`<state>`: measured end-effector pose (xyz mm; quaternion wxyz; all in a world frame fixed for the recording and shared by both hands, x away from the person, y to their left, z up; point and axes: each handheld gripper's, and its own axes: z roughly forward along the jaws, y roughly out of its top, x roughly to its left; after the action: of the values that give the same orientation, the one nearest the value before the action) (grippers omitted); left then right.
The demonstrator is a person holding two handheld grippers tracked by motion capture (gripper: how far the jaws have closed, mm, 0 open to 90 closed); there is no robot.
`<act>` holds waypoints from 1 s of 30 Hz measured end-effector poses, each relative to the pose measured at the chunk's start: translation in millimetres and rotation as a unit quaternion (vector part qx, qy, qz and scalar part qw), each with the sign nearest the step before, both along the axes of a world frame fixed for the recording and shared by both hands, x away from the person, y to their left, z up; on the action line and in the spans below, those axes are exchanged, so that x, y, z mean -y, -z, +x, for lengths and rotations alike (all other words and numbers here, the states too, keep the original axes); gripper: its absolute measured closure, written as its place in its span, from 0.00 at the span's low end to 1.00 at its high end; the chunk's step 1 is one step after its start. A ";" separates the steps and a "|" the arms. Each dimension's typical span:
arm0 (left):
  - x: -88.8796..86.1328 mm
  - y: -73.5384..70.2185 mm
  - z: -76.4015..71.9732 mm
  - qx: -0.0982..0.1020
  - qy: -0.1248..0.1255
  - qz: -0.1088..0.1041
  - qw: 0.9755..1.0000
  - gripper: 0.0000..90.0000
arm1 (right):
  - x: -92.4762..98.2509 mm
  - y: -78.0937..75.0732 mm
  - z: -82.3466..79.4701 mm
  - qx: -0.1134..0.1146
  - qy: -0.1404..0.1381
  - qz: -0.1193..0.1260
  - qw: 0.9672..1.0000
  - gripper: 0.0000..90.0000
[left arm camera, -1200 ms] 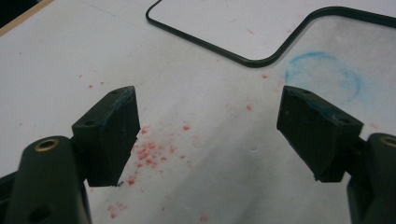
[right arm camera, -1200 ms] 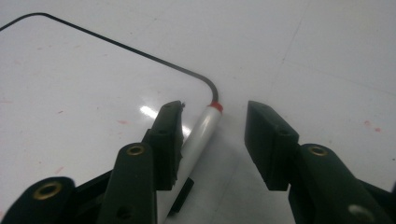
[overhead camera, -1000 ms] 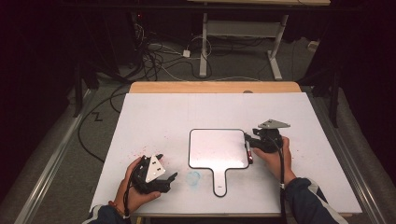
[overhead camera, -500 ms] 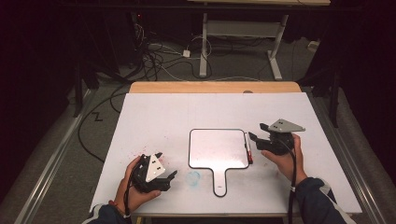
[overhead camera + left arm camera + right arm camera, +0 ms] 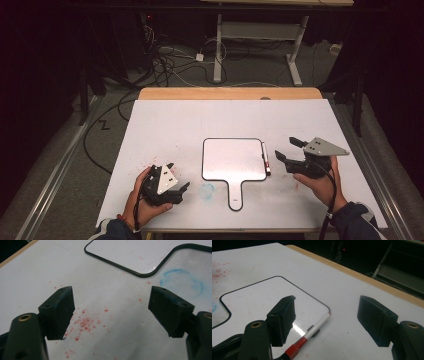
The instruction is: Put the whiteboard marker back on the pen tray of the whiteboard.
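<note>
The work in hand centres on a small handled whiteboard (image 5: 234,159) lying flat on the white table (image 5: 175,125), and on the marker (image 5: 266,159) with a red cap that rests along the board's right edge, touching its rim. The right gripper (image 5: 285,149) hovers just to the right of the board; its jaws have just been opening, they now stand spread wide, and nothing is between them. In the right gripper view the marker (image 5: 312,331) lies on the table below the jaws, clear of both pads, against the board (image 5: 262,295). This reads as the release step just done: the marker is set down beside the board and the hand is free. The left gripper (image 5: 176,179) rests on the table to the left of the board's handle, jaws spread and empty, over a scatter of red flecks (image 5: 83,323); a faint blue ring (image 5: 181,281) marks the table just left of the handle. The next move likely calls for either a fresh, square approach to the marker along its length, or a grip on the board's handle, with care not to knock the marker off the rim.
</note>
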<state>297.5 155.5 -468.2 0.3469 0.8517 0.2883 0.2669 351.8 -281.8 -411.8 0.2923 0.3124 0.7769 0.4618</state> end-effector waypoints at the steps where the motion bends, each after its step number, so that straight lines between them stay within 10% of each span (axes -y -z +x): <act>1: 0.0 0.0 0.0 0.000 0.000 0.000 1.000 0.22 | 2.0 0.5 -3.0 0.004 0.000 -0.002 1.000 0.34; 30: 5.6 0.2 -4.2 0.003 0.020 0.015 1.000 0.20 | 38.4 41.2 -50.5 0.015 0.049 -0.032 0.998 0.20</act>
<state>293.3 149.9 -468.4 0.3400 0.8615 0.2664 0.2670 301.3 -320.2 -452.9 0.3363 0.3335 0.7708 0.4261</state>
